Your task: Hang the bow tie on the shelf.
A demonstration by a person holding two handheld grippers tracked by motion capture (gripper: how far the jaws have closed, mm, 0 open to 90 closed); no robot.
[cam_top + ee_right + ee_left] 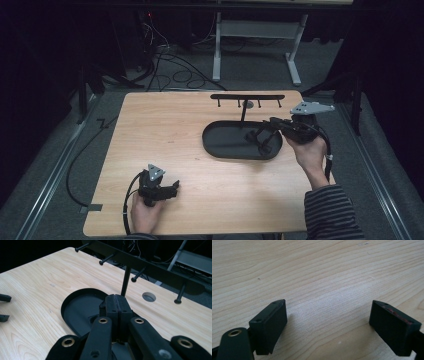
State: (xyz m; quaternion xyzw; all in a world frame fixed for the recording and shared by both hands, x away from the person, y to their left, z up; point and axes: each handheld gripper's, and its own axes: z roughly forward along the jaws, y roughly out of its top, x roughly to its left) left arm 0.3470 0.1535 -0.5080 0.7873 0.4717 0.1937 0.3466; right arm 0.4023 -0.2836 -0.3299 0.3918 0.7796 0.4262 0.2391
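Fingers of right gripper (260,136) clenched empty above black tray (220,145), left gripper (172,189) fingers released.

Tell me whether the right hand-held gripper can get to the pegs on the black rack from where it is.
Probably yes: the right hand-held gripper is over the tray, and nothing lies between it and the pegs.

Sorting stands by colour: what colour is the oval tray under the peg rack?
Black, matte, like the rack; the tray shows best in the high view.
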